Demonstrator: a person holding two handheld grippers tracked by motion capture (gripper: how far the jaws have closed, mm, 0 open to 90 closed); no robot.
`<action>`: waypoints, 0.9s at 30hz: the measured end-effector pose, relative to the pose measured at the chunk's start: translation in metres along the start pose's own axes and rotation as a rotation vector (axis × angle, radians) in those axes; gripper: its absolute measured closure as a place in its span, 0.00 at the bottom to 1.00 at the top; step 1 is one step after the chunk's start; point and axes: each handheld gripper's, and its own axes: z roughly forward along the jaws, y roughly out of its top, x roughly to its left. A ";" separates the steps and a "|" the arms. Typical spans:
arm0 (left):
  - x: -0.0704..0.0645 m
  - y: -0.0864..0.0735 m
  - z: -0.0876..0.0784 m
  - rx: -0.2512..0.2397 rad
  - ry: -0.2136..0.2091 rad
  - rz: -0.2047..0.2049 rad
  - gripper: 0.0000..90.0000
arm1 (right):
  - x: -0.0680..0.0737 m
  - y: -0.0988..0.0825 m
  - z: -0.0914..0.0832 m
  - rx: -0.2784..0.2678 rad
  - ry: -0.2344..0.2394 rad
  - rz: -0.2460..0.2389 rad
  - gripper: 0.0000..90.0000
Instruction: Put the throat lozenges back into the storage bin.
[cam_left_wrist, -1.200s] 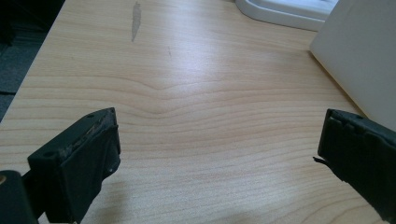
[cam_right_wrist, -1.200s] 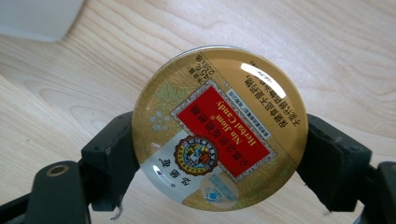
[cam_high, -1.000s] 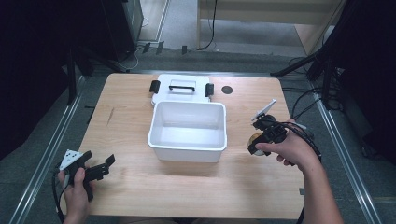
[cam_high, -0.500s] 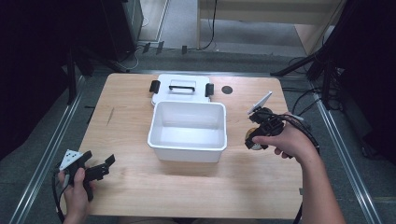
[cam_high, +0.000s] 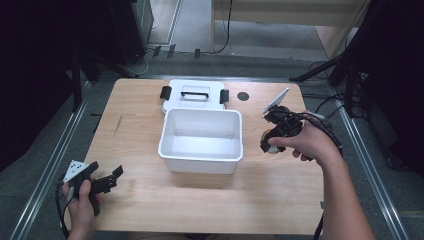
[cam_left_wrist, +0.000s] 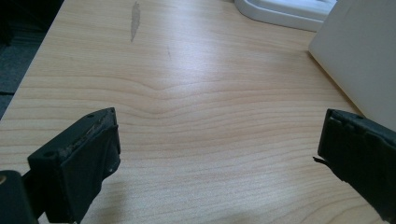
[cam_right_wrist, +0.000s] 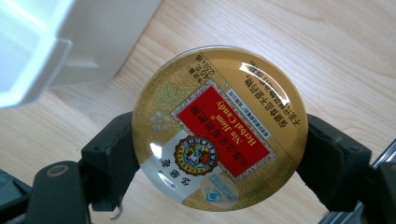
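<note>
Your right hand-held gripper (cam_high: 270, 143) is clenched on a round gold candy tin (cam_right_wrist: 219, 128), one jaw pressing each side of its rim; in the right gripper view the tin's lid faces the camera, with a red label reading "Nin Jiom Herbal Candy" upside down, and the tin hangs above the wooden tabletop (cam_high: 280, 200) just beside the white tub's (cam_high: 201, 140) right wall; in the high view you hold it to the right of the tub, near its rim, and the tin shows as a small gold patch under your right hand (cam_high: 305, 142). The white tub sits at the middle of the tabletop, open at the top, and its inside looks bare and white; directly behind it, touching or nearly so, lies its white lid (cam_high: 194, 94), flat, with a handle on top and a black clasp at each end. A small dark round spot (cam_high: 243, 96) lies on the tabletop to the right of the lid. Your left hand-held gripper (cam_high: 109, 181) rests released near the front left corner of the tabletop, jaws spread wide apart over bare wood; in the left gripper view the tub's side wall shows at the right edge.
</note>
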 end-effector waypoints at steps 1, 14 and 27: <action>0.000 0.000 0.000 -0.001 0.000 0.000 0.00 | 0.001 0.002 -0.002 -0.002 0.000 -0.005 0.23; 0.000 0.000 0.000 -0.004 -0.002 -0.004 0.00 | 0.018 0.028 -0.021 -0.001 -0.012 -0.040 0.23; 0.001 0.000 0.000 -0.003 -0.003 -0.005 0.00 | 0.047 0.057 -0.024 0.017 0.011 -0.101 0.23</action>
